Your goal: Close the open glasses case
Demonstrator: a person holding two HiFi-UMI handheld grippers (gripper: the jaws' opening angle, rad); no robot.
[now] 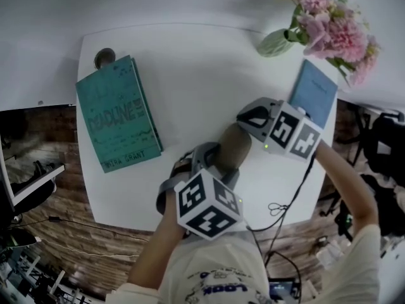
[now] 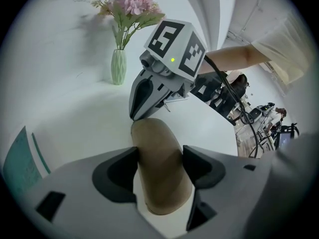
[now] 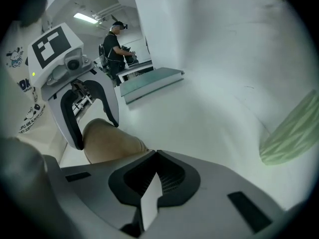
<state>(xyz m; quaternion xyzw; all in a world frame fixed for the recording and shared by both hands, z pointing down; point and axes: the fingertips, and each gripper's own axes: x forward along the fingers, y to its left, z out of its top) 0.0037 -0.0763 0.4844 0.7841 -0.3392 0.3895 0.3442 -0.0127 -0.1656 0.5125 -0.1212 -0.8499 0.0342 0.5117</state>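
Note:
A brown glasses case (image 1: 233, 145) lies on the white table (image 1: 190, 75), its rounded top facing up; no open gap shows. My left gripper (image 1: 212, 162) straddles the case's near half, and its pads press on both long sides (image 2: 159, 158). In the left gripper view the case (image 2: 159, 168) runs away from me between the jaws. My right gripper (image 1: 242, 115) is shut with nothing between its jaws, and its tip (image 2: 133, 117) rests at the case's far end. In the right gripper view the case (image 3: 107, 139) sits just beyond the closed tips (image 3: 145, 153), with the left gripper (image 3: 94, 126) over it.
A teal book (image 1: 119, 116) lies at the table's left with a small round dark object (image 1: 104, 57) behind it. A blue booklet (image 1: 313, 92) and a green vase (image 1: 276, 42) of pink flowers (image 1: 332, 24) stand at the back right. A cable (image 1: 278, 208) hangs off the front edge.

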